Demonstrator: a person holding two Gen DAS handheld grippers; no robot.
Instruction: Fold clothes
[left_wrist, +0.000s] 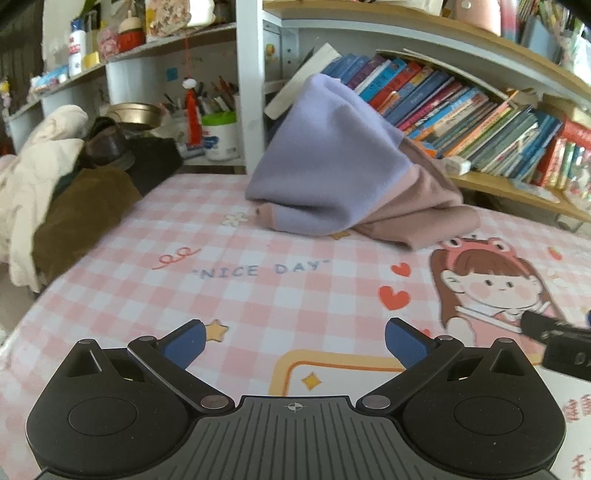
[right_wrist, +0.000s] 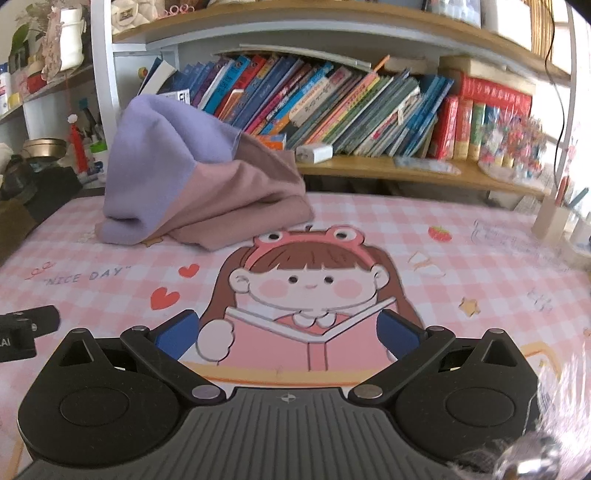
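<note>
The lilac-and-dusty-pink soft fabric garment (left_wrist: 332, 166) is not held by either tool; it lies far off, while nearest the left camera the left tool (left_wrist: 294, 347) hovers over the table with its blue-padded fingers (left_wrist: 184, 345) spread wide apart and nothing between them. At 3 o'clock of it, a black part of the right tool pokes in at the frame edge. In the right wrist view the right tool (right_wrist: 288, 334) likewise has its fingers well apart and empty, above the printed cartoon girl in a frog hat (right_wrist: 306, 284). The pink-and-white checked tablecloth with "NICE DAY" lettering (left_wrist: 258, 271) covers the table under both tools. Farther out, at 12 o'clock from the left tool and about 11 o'clock from the right one, the garment sits in a loose, bunched heap on the cloth near the table's far edge, lilac part uppermost and pink part spilling toward 3 o'clock. At 9 o'clock in the left view lies a pile of cream and brown clothing (left_wrist: 55, 192). Behind the garment stands a wooden shelf of leaning colourful books (right_wrist: 351, 107).
</note>
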